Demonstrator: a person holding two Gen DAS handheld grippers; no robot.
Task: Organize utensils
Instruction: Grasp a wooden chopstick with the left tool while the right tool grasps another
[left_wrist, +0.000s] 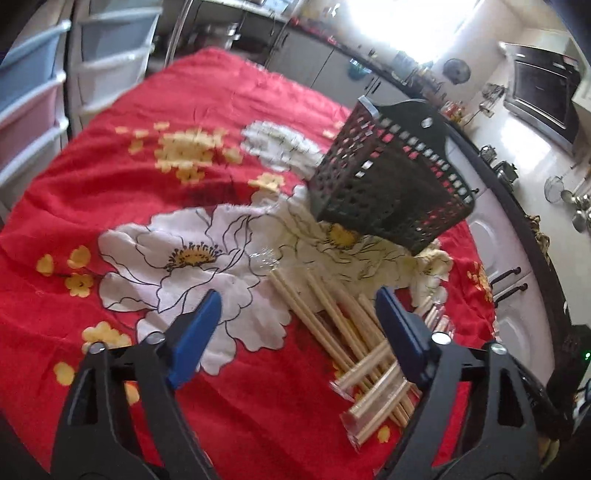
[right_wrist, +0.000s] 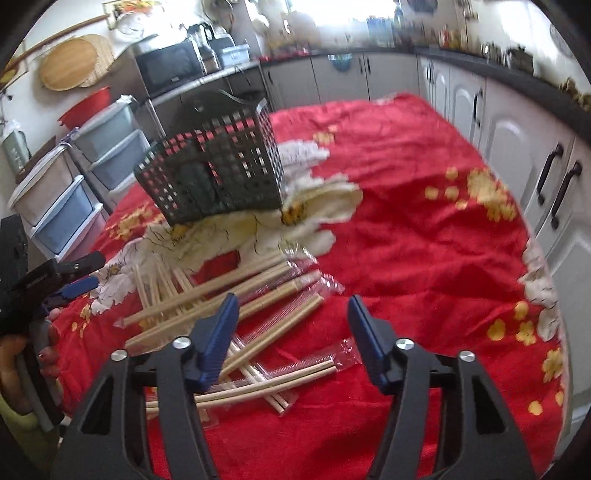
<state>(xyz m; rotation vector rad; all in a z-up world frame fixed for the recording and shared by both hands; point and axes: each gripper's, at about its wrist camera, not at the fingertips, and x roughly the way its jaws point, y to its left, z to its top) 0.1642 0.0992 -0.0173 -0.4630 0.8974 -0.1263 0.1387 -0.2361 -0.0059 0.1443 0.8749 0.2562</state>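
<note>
Two wrist views over a worktop covered by a red floral cloth (left_wrist: 207, 92) (right_wrist: 424, 236).

Left wrist view: my left gripper (left_wrist: 297, 321) hangs above the cloth with its blue-padded jaws wide apart and nothing between them. The pile of wooden chopsticks (left_wrist: 343, 328), several in clear plastic sleeves, lies just ahead of the right-hand jaw, toward the near edge of the worktop. The black perforated utensil basket (left_wrist: 395, 177) stands tilted beyond the pile, nearer the middle of the worktop.

Right wrist view: my right gripper (right_wrist: 290, 328) likewise has its jaws spread apart and empty, poised over the near end of the chopsticks (right_wrist: 236, 295), which fan out across the cloth. The basket (right_wrist: 221, 173) sits beyond them. The left gripper (right_wrist: 70, 288) enters at the left edge of this view.

Storage drawers (right_wrist: 70, 206) stand past the worktop's left side.
</note>
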